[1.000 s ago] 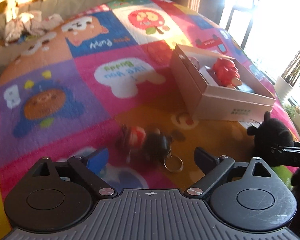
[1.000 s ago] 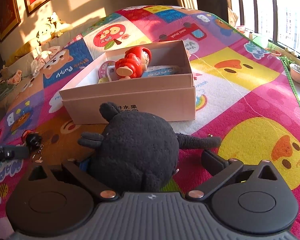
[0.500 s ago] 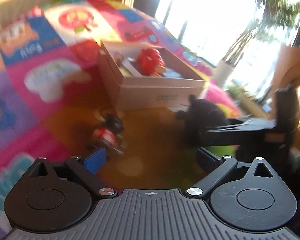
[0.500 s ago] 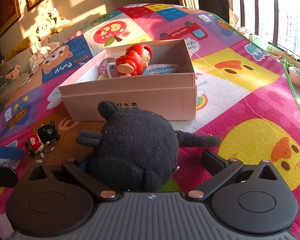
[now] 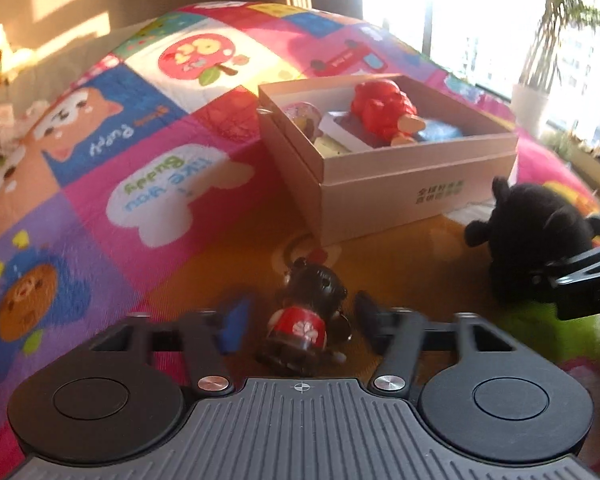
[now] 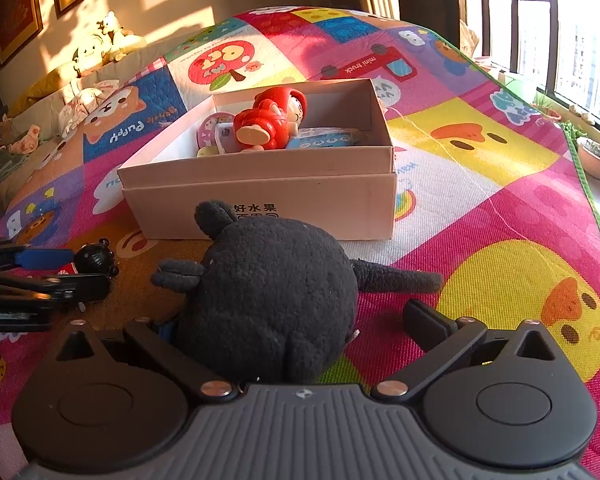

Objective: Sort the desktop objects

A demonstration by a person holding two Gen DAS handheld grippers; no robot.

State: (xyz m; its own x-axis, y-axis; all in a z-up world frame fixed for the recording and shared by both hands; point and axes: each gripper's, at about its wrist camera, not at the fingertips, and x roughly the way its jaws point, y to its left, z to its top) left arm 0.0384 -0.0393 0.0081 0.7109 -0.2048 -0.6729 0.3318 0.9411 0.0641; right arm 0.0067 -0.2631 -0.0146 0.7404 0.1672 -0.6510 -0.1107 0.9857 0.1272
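- While it lies on the mat [image 5: 148,264], the bear keychain [image 5: 306,320] sits between the spread fingers of the left gripper [image 5: 298,322].
- Right gripper [image 6: 300,320], fingers apart, straddles the black plush [image 6: 268,300] near the box [image 6: 260,200].

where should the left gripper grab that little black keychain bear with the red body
Grip the keychain bear across its red body, below the rounder black head, coming from the near side where the left gripper already straddles it, open. It lies head toward the box; keep the fingers off the key ring on its right.
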